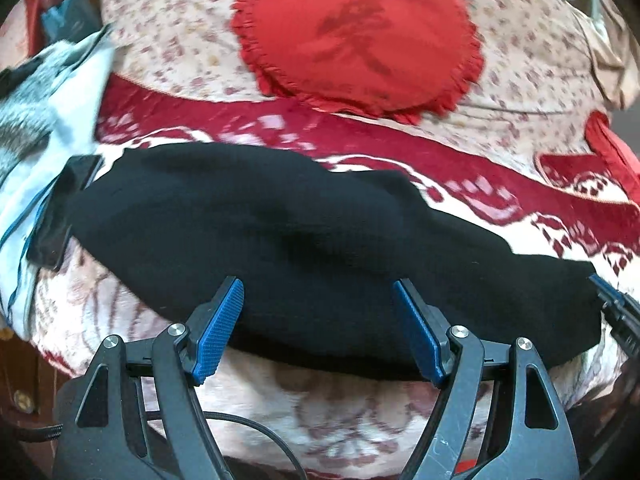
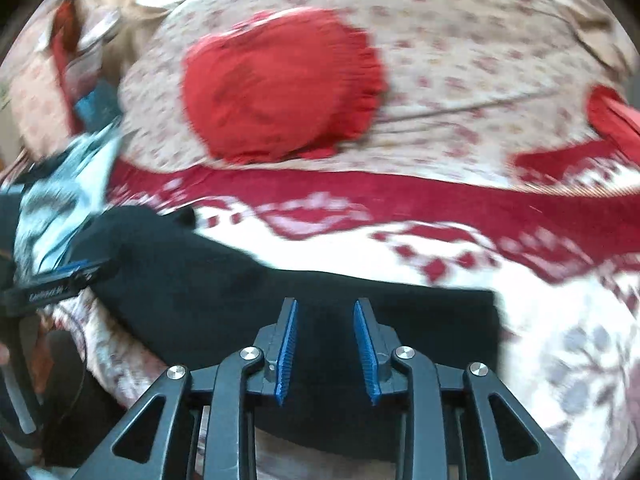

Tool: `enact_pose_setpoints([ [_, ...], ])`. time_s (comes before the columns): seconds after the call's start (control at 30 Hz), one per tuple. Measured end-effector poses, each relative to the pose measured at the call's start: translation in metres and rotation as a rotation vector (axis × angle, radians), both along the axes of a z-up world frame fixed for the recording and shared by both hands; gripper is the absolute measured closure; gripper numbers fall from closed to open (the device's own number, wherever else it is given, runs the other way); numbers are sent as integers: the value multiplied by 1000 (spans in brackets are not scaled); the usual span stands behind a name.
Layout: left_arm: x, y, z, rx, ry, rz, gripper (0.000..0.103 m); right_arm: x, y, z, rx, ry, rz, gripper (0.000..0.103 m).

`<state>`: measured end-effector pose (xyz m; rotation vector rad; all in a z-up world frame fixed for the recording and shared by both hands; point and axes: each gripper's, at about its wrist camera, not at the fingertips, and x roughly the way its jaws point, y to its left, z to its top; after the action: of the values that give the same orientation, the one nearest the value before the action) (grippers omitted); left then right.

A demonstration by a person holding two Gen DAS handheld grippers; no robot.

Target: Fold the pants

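Observation:
Black pants lie folded in a long flat band across a red and white patterned blanket on a bed. My left gripper is open, its blue pads wide apart over the near edge of the pants, empty. In the right wrist view the pants run from the left to the middle. My right gripper is open with a narrower gap, over the right end of the pants, holding nothing. The right gripper's tip shows at the right edge of the left wrist view. The left gripper shows at the left of the right wrist view.
A round red frilled cushion lies on a floral quilt behind the blanket. A pale blue and grey cloth lies at the left beside the pants. A second red cushion lies at the right. The bed's near edge is below the grippers.

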<state>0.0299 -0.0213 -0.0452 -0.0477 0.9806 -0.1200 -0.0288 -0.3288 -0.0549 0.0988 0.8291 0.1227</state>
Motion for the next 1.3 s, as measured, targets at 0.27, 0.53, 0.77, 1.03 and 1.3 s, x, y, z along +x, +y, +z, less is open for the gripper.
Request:
enact_pose_setpoints([
  [0.27,7,-44,-7,29,15,-81,26,-31,-74,-4,40,20,-169,73],
  [0.53,7,-73,-8,63,17,-132,26,-13,-67,-29,62,79,-111,87],
  [0.77,6,-88,2,56,-7,-160,26,-30,-67,-11,13,41,-77,97],
  [1.03,2,-108,-4,66,6,-209,26,-26,-75,-28,24,56,-135,95],
  [1.3,5,-158,4,-3,45,-385,26,-54,-111,-21,273,45,-196,70],
])
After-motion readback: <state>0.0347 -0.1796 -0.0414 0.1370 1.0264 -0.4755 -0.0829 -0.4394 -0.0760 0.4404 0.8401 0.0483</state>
